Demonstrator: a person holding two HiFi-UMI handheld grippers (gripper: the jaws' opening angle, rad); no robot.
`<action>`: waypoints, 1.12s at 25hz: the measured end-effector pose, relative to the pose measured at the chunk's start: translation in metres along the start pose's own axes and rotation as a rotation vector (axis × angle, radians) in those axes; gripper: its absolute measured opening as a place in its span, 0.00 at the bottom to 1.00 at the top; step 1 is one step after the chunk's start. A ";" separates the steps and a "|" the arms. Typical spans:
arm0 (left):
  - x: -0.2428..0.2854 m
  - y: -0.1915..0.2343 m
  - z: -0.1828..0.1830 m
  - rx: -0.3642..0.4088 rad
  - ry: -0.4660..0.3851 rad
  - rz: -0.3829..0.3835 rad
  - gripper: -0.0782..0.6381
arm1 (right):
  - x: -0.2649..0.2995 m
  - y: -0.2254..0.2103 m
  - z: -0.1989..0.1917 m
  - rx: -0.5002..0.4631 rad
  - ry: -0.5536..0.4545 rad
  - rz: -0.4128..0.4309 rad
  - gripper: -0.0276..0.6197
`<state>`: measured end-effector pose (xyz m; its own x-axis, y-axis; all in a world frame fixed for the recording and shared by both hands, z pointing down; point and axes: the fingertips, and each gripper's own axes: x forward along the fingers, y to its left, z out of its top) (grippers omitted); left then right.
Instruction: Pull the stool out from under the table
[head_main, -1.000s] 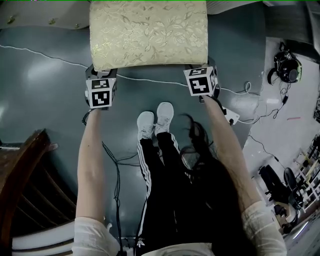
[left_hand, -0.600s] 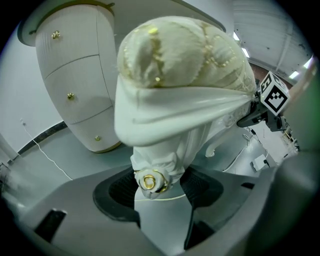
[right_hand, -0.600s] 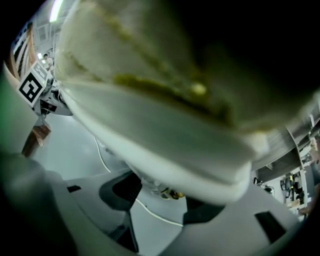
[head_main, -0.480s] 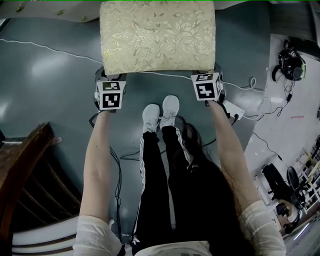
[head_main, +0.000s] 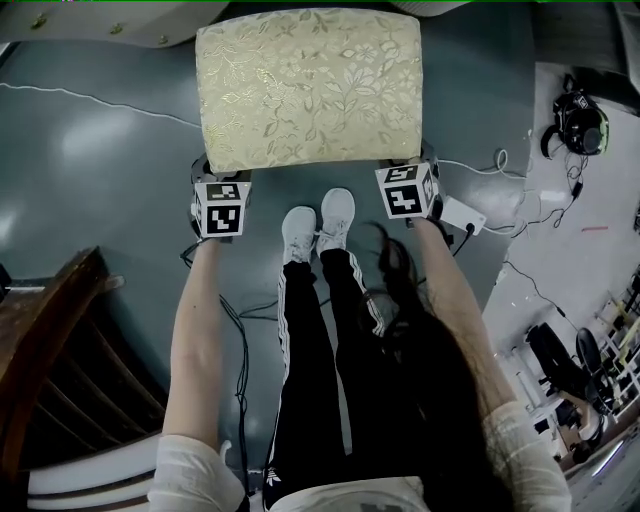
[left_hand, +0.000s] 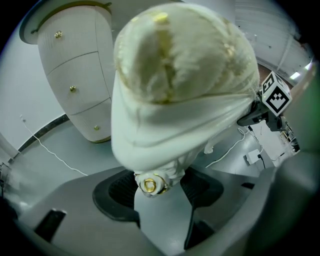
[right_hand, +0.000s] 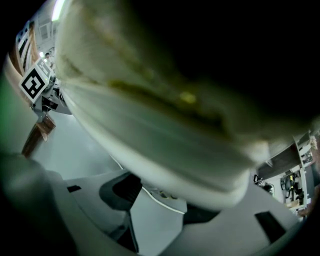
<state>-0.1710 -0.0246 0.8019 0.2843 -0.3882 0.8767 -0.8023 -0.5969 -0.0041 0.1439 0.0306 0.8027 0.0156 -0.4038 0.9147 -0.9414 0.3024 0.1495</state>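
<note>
Two claws working | my left claw and right claw are each clamping tight on a near leg of the stool | stool is sitting at the near edge of the table | best, I judge: pulling both sides evenly, level.

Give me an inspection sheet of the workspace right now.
Surface: grey floor, glossy.
Job's things: stool with cream cushion, upright, just ahead of the person's shoes.
Clutter: power strip right of the shoes; headset farther right.
Grippers: left hand-held gripper and right hand-held gripper each clamp a near corner of the stool.
Cables: white cable across the floor; black cables beside the person's legs.
Surroundings: wooden furniture lower left; white cabinet beyond the stool.
</note>
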 end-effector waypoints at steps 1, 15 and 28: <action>0.000 0.000 0.001 0.000 0.003 0.002 0.49 | 0.000 0.000 0.000 -0.001 0.002 0.001 0.44; -0.006 -0.002 0.000 0.005 0.074 -0.021 0.49 | -0.004 0.000 -0.002 -0.005 0.038 0.014 0.44; -0.006 -0.003 -0.001 0.010 0.070 -0.035 0.49 | -0.005 0.001 -0.005 -0.011 0.057 0.022 0.44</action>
<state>-0.1711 -0.0202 0.7973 0.2738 -0.3171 0.9080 -0.7874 -0.6160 0.0223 0.1443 0.0374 0.8002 0.0140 -0.3471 0.9377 -0.9380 0.3202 0.1325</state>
